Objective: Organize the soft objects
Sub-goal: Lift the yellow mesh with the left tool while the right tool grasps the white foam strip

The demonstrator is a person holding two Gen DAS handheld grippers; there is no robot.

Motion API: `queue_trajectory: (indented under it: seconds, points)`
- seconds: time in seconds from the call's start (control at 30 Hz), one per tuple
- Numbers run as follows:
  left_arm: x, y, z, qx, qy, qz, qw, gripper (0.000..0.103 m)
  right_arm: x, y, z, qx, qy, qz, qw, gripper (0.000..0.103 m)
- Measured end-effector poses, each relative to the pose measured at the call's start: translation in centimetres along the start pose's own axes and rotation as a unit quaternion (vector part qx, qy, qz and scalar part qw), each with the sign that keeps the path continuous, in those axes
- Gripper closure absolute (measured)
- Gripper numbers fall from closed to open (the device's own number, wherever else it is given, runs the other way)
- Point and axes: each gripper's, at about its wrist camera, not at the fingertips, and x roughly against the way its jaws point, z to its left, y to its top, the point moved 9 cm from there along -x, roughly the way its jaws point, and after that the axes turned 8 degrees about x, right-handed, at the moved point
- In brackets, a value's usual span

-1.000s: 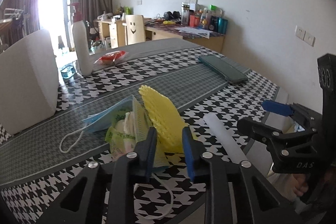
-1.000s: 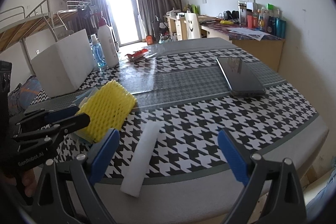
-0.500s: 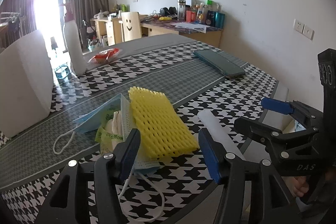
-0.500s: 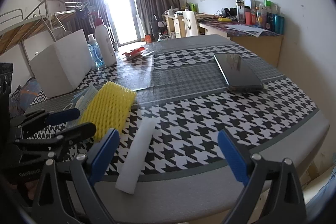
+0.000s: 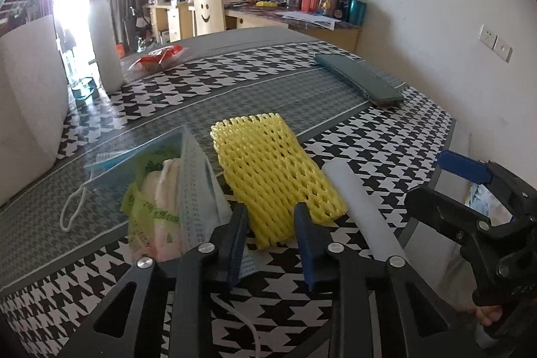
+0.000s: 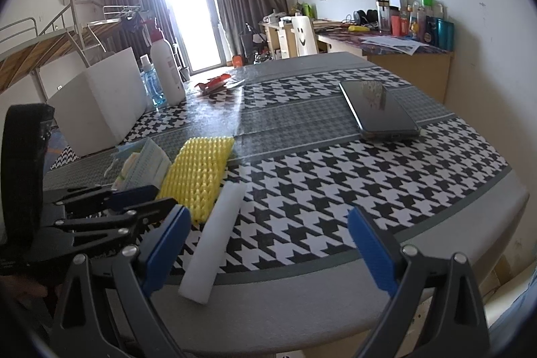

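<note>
The left gripper (image 5: pixel 271 225) has just been narrowing its jaws, which stand slightly apart with nothing clamped, the near end of the yellow foam net (image 5: pixel 273 176) just beyond them; a white foam stick (image 6: pixel 214 235) lies right of it on the houndstooth table (image 6: pixel 335 176), face masks (image 5: pixel 188 180) left. The right gripper (image 6: pixel 268 244) gapes wide, empty

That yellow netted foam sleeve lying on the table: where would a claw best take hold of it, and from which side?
Probably by its near short edge. The yellow foam sleeve lies flat with that end pointing at the left claw, whose jaws have just been closing with the edge not yet pinched. The face mask crowds one long side and the white foam stick the other, so coming in low from the near end seems easiest.
</note>
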Motion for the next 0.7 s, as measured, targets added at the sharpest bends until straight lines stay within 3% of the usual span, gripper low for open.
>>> queue_trajectory:
  seconds: [0.2, 0.47, 0.7]
  points:
    - [0.3, 0.1, -0.2, -0.006, -0.004, -0.008, 0.9999, 0.093, -0.1, -0.1, -0.1, -0.003, 0.003, 0.004, 1.0, 0.006]
    - [3.9, 1.7, -1.2, -0.002, -0.053, -0.058, 0.9969, 0.093, -0.1, 0.0, 1.0, 0.007, 0.01, 0.009, 1.0, 0.006]
    - [7.0, 2.5, -0.2, 0.007, -0.052, -0.095, 0.9941, 0.093, -0.7, -0.1, 2.5, 0.021, 0.018, 0.019, 0.999, 0.006]
